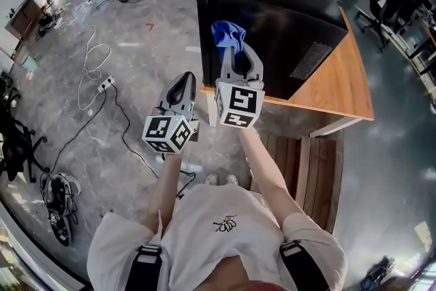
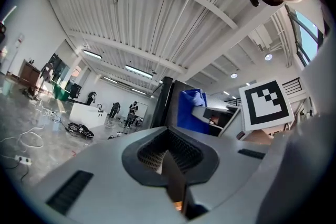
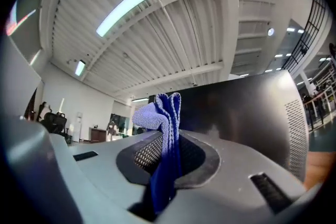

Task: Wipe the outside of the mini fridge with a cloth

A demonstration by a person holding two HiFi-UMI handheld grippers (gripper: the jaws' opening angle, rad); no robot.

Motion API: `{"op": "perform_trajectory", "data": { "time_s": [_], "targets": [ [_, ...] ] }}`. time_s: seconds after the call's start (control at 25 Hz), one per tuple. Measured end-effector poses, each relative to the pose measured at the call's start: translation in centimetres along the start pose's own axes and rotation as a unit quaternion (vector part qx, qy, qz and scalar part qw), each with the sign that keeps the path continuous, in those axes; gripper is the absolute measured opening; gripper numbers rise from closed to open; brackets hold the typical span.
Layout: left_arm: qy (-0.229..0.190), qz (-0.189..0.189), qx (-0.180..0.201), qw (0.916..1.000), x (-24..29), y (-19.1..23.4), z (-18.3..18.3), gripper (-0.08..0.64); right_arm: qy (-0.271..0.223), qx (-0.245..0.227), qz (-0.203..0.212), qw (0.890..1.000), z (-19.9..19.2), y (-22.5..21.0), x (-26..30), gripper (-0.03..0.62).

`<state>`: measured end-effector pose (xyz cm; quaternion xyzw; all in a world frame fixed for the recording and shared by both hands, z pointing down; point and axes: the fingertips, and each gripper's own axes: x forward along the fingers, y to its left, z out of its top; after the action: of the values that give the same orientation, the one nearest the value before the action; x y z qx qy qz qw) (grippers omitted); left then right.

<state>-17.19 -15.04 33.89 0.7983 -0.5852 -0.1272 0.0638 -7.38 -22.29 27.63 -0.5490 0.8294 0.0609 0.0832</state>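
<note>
Seemingly the wiping is hardly begun: the right gripper (image 1: 234, 50) clamps the blue cloth (image 1: 227, 32) beside the mini fridge (image 1: 286, 10); the left gripper (image 1: 182, 84) is closed, empty.

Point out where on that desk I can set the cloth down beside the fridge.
The widest bare patch is the desk strip between the mini fridge vented side and the desk's right edge. The fridge's flat top also looks bare. The near-edge strip is narrow, and the right gripper, holding the cloth, crowds the fridge's near corner.
</note>
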Motion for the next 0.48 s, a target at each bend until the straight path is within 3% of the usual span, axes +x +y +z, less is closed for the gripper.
{"op": "perform_trajectory", "data": {
  "time_s": [0.24, 0.48],
  "targets": [
    [0.002, 0.029, -0.002, 0.9996, -1.4, 2.6, 0.1, 0.005, 0.022, -0.014, 0.046, 0.999, -1.6, 6.1, 4.7, 0.061],
    [0.004, 0.052, -0.003, 0.9986, -2.6, 4.5, 0.1, 0.005, 0.034, -0.025, 0.038, 0.998, -2.6, 6.5, 6.4, 0.061]
  ]
}}
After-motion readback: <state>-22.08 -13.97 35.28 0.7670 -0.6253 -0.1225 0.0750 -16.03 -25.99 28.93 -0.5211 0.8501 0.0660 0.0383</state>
